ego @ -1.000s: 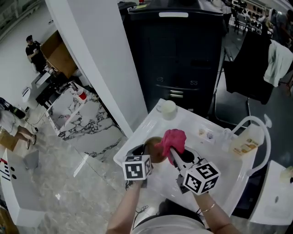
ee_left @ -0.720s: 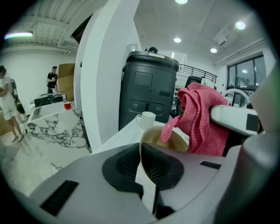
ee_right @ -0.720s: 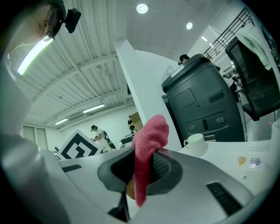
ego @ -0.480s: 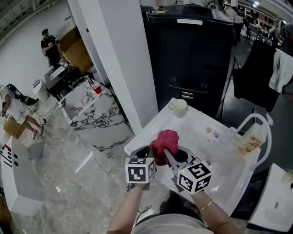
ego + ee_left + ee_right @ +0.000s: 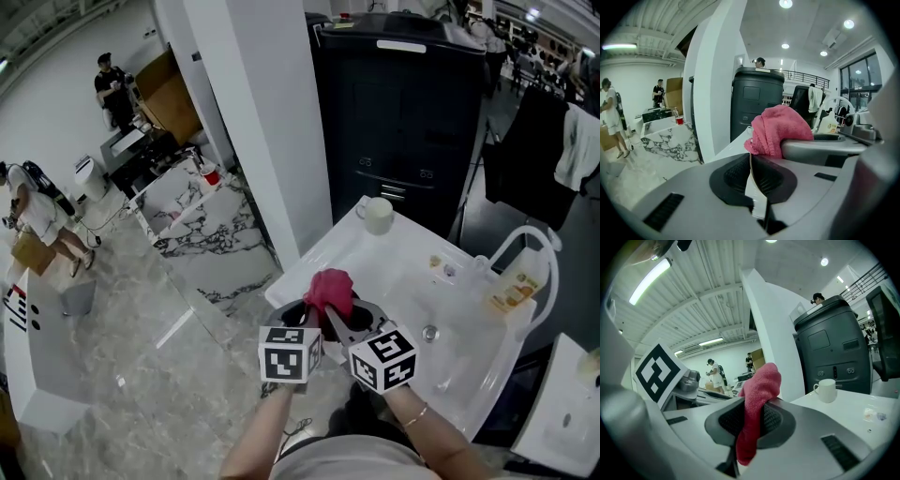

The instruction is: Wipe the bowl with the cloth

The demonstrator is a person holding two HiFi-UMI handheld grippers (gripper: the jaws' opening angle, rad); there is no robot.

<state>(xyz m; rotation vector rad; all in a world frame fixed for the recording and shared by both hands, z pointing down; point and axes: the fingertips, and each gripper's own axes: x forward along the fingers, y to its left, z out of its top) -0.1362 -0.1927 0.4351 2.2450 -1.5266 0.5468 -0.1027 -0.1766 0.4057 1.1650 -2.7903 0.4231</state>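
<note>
- The left gripper [image 5: 751, 168] has its fingers [image 5: 733, 176] closed on the thin rim of the bowl [image 5: 756, 199].
- The right gripper [image 5: 750, 420] fingers clamp the pink cloth [image 5: 759, 385], just beside the bowl.
- Both are held above the near edge of the white bench [image 5: 412, 272].

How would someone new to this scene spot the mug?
Find the tall dark cabinet; a white counter stands before it. The mug sits alone at the counter's corner nearest the cabinet: plain white, handled, unlike the yellowish bottle at the other side.
</note>
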